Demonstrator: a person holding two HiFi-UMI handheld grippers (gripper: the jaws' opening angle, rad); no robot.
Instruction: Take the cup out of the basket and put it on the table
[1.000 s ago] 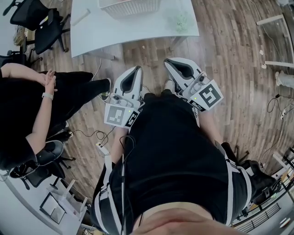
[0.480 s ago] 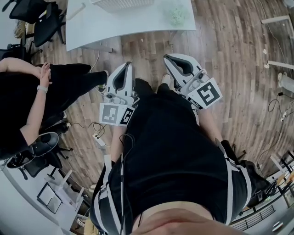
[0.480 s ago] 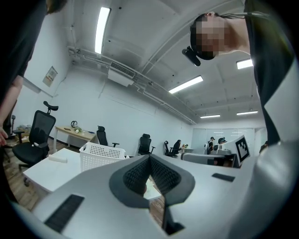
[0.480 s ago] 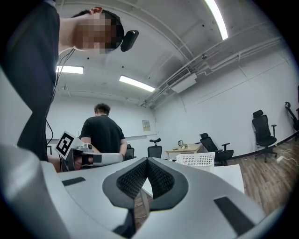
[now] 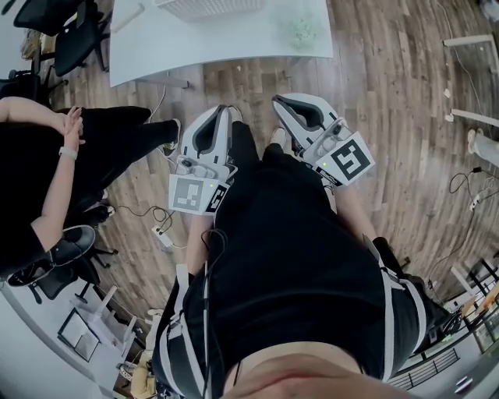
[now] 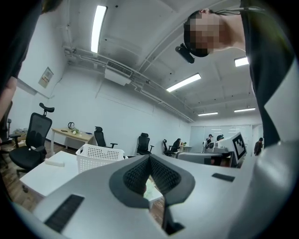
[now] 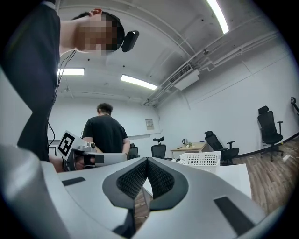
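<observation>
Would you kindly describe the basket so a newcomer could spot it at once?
Start at the big white table. On its far side stands the basket: an open white box whose walls are full of small holes, unlike the low solid block lying beside it.

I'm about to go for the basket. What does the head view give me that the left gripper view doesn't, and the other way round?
Head view only: the left gripper seen from above with its marker cube, and a power strip on the floor. Left gripper view only: ceiling lights, a far desk, and the left gripper's jaws shut together with nothing between them. Both: the white basket, the white table and the right gripper.
</observation>
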